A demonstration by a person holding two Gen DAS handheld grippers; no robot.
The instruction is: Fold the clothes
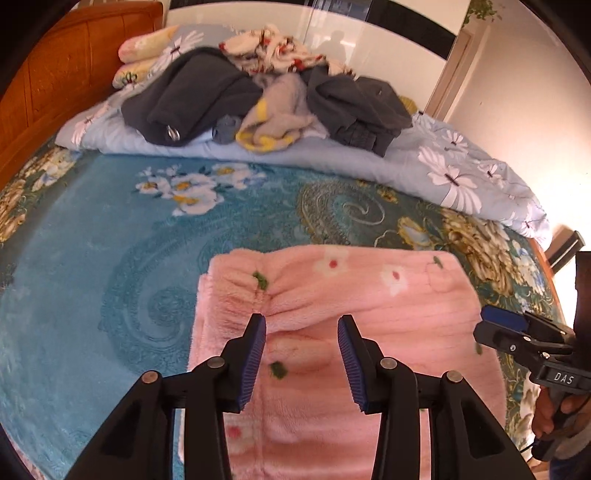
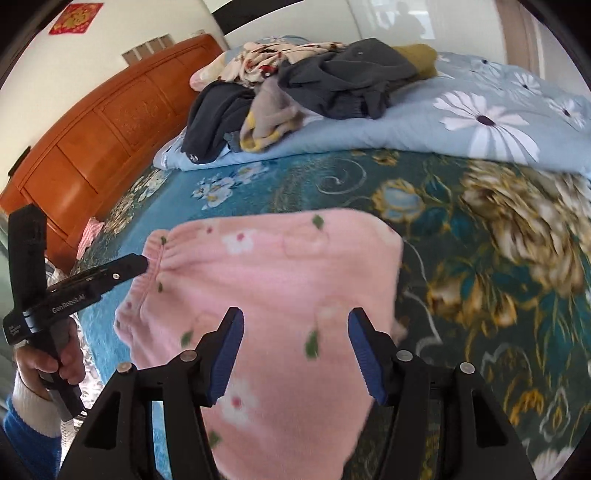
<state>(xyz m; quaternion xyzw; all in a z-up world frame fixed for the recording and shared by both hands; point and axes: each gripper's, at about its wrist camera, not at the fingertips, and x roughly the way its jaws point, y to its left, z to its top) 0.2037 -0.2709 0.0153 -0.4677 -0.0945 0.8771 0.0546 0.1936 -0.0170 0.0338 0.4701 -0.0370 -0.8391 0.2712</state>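
Left gripper (image 1: 302, 323): black fingers with ribbed blue pads (image 1: 255, 360), jaws spread part-way, nothing between them; it hovers over the gathered waistband of the pink fleece garment with white flowers and green leaves (image 1: 369, 295); whether the pads brush the pile cannot be told.

Right gripper (image 2: 295, 317): same build, jaws spread somewhat wider, empty; it hangs over the same pink garment (image 2: 277, 266), toward the garment's right side.

Garment lies folded flat on the near part of the teal plush floral blanket (image 1: 92, 258) covering the bed, waistband toward the far side.

Writing: "DAS" on the right gripper's body in the left wrist view; "GenRobot.AI" on the left gripper's body in the right wrist view; a red paper square with a gold character (image 2: 75, 18) on the wall, not legible.

Each gripper is held by a person's hand (image 2: 55, 363); white cuff and blue sleeve (image 2: 26, 432) at the left hand.

Far edge of the bed: light-blue quilt with white daisies (image 1: 461, 173), topped by a loose heap of dark grey, grey-and-yellow and floral clothes (image 1: 258, 92); orange carved wooden headboard (image 2: 92, 147) along the left edge; white walls behind.
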